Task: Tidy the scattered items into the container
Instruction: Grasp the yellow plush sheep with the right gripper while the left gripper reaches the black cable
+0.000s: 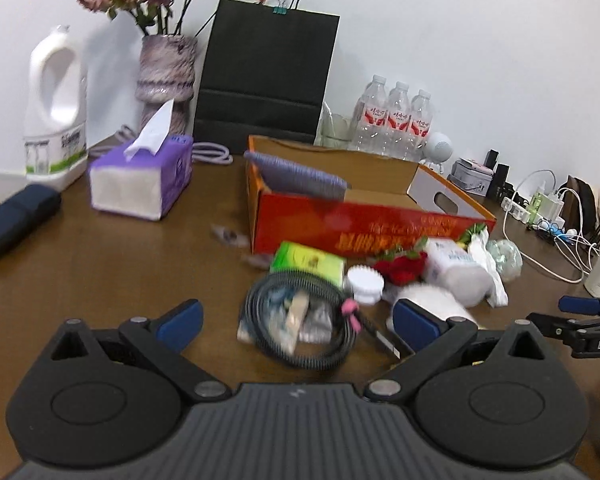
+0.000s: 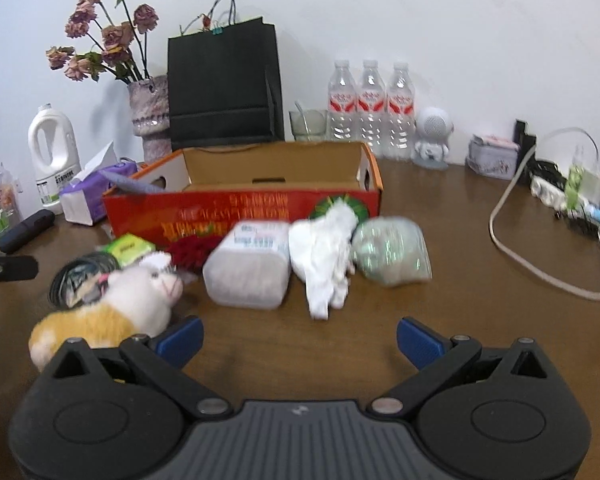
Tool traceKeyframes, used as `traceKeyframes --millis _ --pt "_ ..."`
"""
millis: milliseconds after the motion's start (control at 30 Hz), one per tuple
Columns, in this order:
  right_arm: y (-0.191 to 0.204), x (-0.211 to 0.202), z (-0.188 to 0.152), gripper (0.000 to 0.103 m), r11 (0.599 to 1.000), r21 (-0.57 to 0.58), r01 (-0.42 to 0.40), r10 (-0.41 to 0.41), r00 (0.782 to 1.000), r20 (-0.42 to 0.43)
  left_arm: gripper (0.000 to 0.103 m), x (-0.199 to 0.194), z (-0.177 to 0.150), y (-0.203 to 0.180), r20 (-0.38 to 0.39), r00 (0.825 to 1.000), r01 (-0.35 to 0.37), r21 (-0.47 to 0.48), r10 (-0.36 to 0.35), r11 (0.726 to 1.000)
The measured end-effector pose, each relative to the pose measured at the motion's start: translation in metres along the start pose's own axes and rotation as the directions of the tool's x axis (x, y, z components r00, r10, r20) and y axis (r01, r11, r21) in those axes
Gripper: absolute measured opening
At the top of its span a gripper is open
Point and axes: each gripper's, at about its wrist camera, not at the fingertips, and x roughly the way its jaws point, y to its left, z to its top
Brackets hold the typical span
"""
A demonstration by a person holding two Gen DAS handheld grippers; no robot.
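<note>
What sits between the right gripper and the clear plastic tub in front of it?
Nothing: in the right wrist view, only bare brown table separates the open right gripper from the clear plastic tub.

Table (image 2: 452, 264): brown wood-look top with a dull sheen, smooth.
Container (image 2: 260, 208): cardboard box, printed red and orange outside, raw brown inside.
Coiled cable (image 1: 300, 320): dark ribbed sheath, matt.
Plush toy (image 2: 112, 312): white and tan fleecy cloth.
Tub (image 2: 248, 272): frosted translucent plastic.
Cloth (image 2: 324, 256): white crumpled fabric, soft and matt.
Bag (image 2: 392, 256): thin clear plastic film, glossy and wrinkled.
Left gripper (image 1: 296, 322): black matt plastic body, blue pads, metal pivot pins; grey ribbed housing.
Right gripper (image 2: 298, 340): the same black plastic, blue pads and metal pins are seen.
Paper bag (image 1: 266, 80): black matt paper.
Water bottles (image 2: 370, 108): clear glossy plastic.
</note>
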Motion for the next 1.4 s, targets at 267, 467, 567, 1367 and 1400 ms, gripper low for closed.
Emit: traceKeyframes --millis 267,467,567,1367,1400 --pt "0.002 -0.006 -0.018 0.103 1.000 0.017 0.009 -0.009 1.000 -0.010 0.103 -0.006 -0.023 0.003 -0.023 1.000 -0.004 -0.060 0.002 0.998" --pt "0.006 -0.010 -0.020 0.103 1.000 0.020 -0.001 0.001 1.000 -0.003 0.103 -0.005 -0.023 0.006 -0.031 0.999 -0.024 -0.070 0.022 0.997" --pt "0.013 -0.015 -0.016 0.103 1.000 0.012 -0.013 0.012 1.000 0.016 0.103 -0.008 -0.021 0.005 -0.025 0.999 -0.026 -0.066 0.024 0.998" --pt "0.156 0.004 -0.019 0.103 0.981 -0.178 -0.071 0.076 0.997 0.024 0.103 -0.041 -0.029 0.067 -0.016 0.995 -0.102 -0.134 0.101 0.986" --pt "0.157 0.008 -0.019 0.103 0.982 -0.179 -0.061 0.065 0.998 0.017 0.103 -0.038 -0.027 0.066 -0.017 0.995 -0.096 -0.128 0.094 0.987"
